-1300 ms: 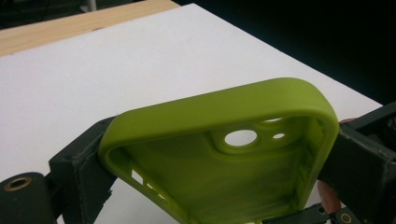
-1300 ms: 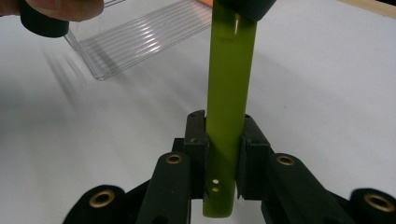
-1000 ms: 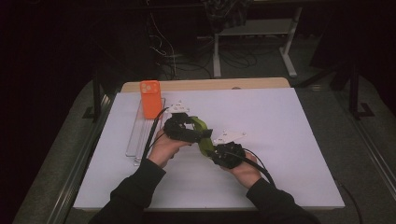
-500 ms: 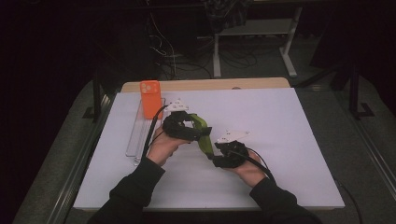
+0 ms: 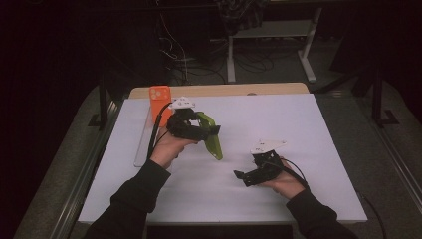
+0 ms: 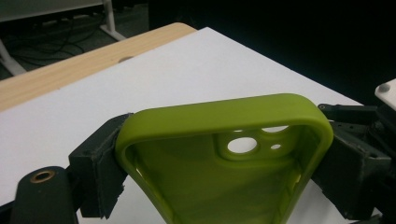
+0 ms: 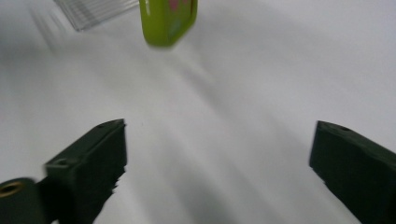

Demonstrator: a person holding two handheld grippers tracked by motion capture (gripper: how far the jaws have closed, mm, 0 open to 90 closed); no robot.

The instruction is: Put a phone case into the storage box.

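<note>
While left gripper [image 5: 211, 130] fingers clamp the green phone case [image 5: 213, 141], right gripper [image 5: 242, 177] fingers just opened, wide apart, nothing between.

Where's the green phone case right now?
In the high view the green phone case is left of centre, clamped in the left gripper above the white table, with the orange phone case behind it.

Bare white table [image 5: 298, 129] right; orange case [image 5: 160, 97] blocks far-left.
</note>
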